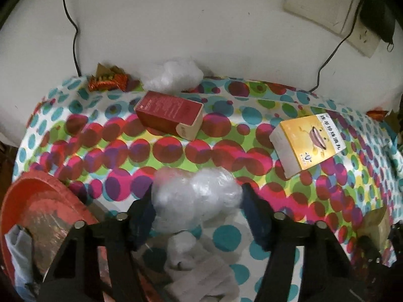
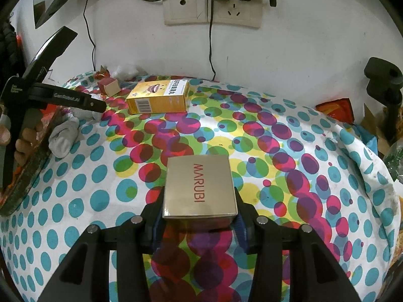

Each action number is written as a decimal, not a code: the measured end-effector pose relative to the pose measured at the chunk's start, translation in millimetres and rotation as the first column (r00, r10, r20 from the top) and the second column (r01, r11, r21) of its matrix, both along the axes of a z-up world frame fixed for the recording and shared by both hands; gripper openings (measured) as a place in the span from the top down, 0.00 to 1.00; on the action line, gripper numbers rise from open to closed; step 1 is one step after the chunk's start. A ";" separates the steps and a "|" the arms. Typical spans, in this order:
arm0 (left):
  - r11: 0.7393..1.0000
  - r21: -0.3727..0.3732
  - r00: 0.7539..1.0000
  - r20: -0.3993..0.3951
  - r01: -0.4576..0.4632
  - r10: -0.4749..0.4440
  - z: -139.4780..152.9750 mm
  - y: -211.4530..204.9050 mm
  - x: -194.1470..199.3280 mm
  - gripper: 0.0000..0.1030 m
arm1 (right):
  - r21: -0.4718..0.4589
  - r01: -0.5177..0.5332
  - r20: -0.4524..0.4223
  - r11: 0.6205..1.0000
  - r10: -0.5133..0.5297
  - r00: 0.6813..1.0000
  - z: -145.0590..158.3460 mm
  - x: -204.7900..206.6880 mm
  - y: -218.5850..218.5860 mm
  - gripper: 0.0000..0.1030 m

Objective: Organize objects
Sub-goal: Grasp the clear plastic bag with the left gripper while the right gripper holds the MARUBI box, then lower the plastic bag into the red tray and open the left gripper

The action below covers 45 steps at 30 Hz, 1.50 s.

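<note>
My left gripper [image 1: 197,198] is shut on a crumpled clear plastic wad [image 1: 196,198], held over the near left of the dotted tablecloth [image 1: 176,151]. A red box [image 1: 168,114] lies ahead and a yellow box [image 1: 306,142] to the right. My right gripper [image 2: 199,214] is shut on a silver MARUBI box [image 2: 200,188], just above the cloth. In the right wrist view the yellow box [image 2: 158,97] and the red box [image 2: 108,85] lie far ahead, and the left gripper [image 2: 58,98] shows at the left edge.
A red basin [image 1: 32,201] with wrappers sits at the left edge, beside grey-white cloth [image 2: 64,136]. More clear plastic [image 1: 173,75] and red-gold wrappers [image 1: 108,81] lie by the wall. Wall sockets [image 2: 211,7] with cables hang behind. Orange packets [image 2: 336,109] and clutter lie at right.
</note>
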<state>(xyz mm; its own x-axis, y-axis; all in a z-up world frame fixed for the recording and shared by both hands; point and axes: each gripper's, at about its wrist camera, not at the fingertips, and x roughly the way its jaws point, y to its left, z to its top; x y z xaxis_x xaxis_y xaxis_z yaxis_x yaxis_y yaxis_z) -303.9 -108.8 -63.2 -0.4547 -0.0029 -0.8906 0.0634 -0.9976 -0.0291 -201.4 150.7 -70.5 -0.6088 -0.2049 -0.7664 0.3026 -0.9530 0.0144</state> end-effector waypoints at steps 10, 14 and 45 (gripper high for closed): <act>0.998 -0.057 0.999 -0.053 0.008 -0.011 18.1 11.6 18.2 0.44 | -0.006 0.006 0.000 1.000 -0.006 1.000 -1.1 0.1 2.1 0.55; 0.998 -0.066 0.998 -0.067 0.005 -0.009 25.0 15.7 35.7 0.44 | -0.014 0.016 0.002 1.000 -0.016 1.000 -1.8 -0.6 3.7 0.55; 0.993 -0.098 0.990 -0.134 -0.063 0.050 71.8 -20.9 137.9 0.44 | -0.006 0.048 -0.011 0.999 -0.048 0.999 1.9 0.0 8.4 0.55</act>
<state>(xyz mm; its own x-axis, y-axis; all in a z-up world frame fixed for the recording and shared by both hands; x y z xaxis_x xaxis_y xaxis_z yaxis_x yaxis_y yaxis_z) -166.0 -129.8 8.6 -0.5638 -0.1198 -0.8172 0.1223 -0.9906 0.0609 -201.4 159.2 -68.6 -0.6269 -0.1794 -0.7582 0.2564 -0.9664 0.0167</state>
